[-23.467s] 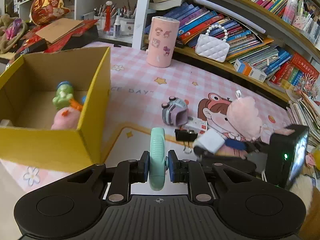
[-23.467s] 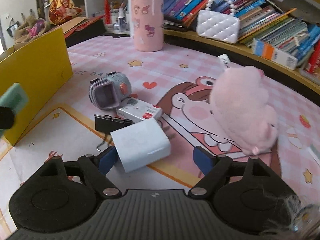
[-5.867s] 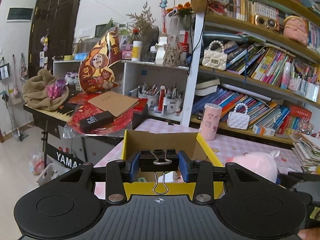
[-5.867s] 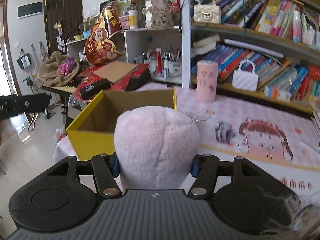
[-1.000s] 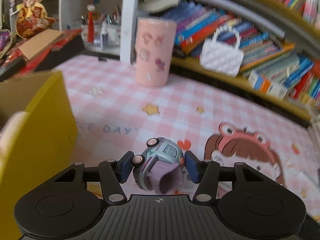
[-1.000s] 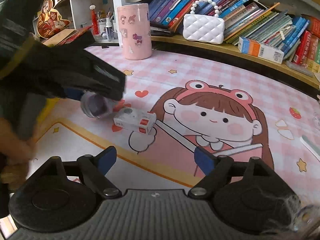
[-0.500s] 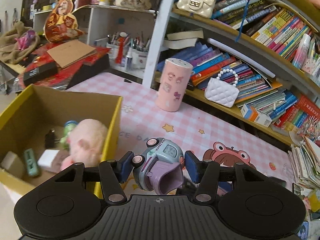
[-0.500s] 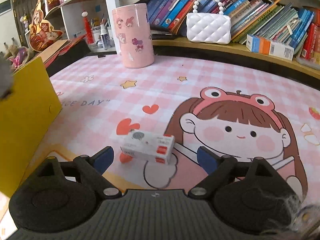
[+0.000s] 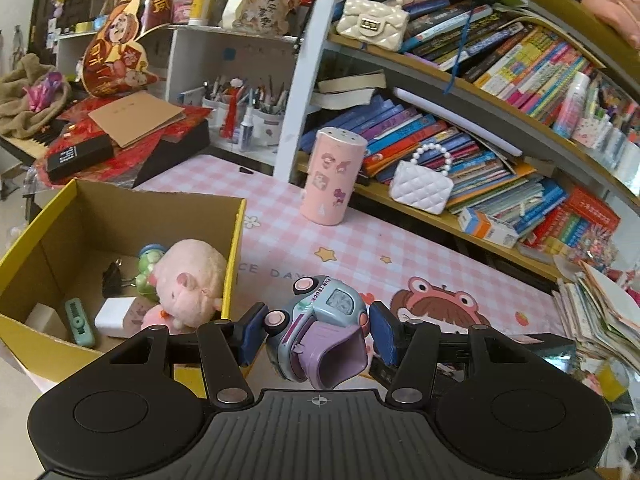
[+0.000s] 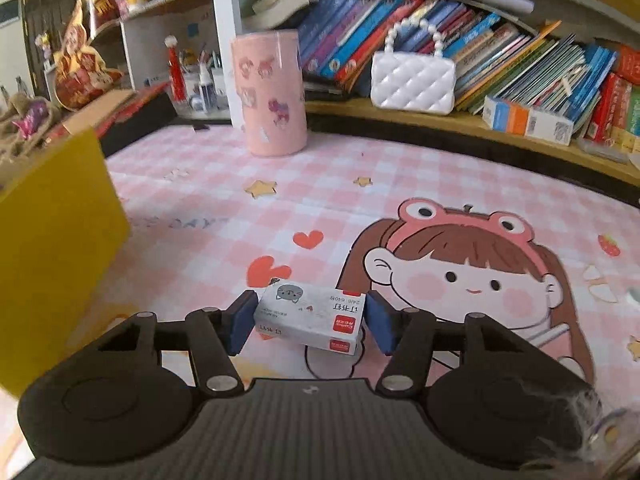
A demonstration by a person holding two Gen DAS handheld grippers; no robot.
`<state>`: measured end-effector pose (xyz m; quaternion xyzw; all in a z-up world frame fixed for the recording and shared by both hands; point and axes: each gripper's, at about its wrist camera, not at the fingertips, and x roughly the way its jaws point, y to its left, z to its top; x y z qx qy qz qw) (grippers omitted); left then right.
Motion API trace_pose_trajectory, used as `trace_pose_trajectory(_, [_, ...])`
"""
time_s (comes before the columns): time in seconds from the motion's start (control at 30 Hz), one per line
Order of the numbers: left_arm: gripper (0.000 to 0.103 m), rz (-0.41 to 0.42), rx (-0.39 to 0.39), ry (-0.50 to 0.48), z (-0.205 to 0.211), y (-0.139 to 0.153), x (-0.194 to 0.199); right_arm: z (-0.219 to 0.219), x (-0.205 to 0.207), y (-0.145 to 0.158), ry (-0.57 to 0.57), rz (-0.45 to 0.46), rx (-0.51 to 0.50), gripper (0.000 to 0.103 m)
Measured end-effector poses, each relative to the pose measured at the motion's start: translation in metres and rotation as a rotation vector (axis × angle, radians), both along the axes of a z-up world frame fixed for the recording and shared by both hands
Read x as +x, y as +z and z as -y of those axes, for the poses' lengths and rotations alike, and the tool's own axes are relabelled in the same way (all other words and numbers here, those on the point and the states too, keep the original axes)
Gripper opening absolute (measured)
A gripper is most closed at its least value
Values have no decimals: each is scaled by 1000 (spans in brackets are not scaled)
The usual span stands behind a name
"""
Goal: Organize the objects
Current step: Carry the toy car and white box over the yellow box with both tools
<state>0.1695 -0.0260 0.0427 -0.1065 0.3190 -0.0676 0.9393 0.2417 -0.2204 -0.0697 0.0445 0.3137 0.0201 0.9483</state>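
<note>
My left gripper (image 9: 318,334) is shut on a grey-and-purple toy car (image 9: 320,330) and holds it high above the mat, just right of the yellow cardboard box (image 9: 236,248). The box holds a pink plush pig (image 9: 188,280), a green figure, a black binder clip, a white charger and a mint clip. My right gripper (image 10: 308,322) is low over the mat, with its blue pads on either side of a small white staples box (image 10: 310,316). I cannot tell whether the pads touch it. The yellow box also shows at the left of the right wrist view (image 10: 52,248).
A pink patterned cylinder (image 9: 334,176) stands at the back of the pink cartoon mat (image 10: 440,208). A white quilted purse (image 10: 412,76) sits on the low bookshelf. Stacked books (image 9: 600,312) lie at the right. A cluttered table stands behind the box.
My left gripper has risen with the toy car, so more of the box's inside shows. My right gripper has moved forward and narrowed, so the staples box now lies between its pads.
</note>
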Motion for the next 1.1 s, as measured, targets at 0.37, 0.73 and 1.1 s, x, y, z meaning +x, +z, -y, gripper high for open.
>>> trace_pose_trajectory(0.37, [54, 20, -16, -86, -37, -3, -48, -18, -103, 47, -39, 8, 47, 56])
trace_pose_trajectory(0.73, [54, -5, 13, -100, -113, -26, -105, -97, -184, 56, -29, -62, 33, 56])
trace_pose_trajectory(1.1, [54, -28, 13, -44, -195, -40, -150, -188, -215, 61, 58, -52, 7, 56])
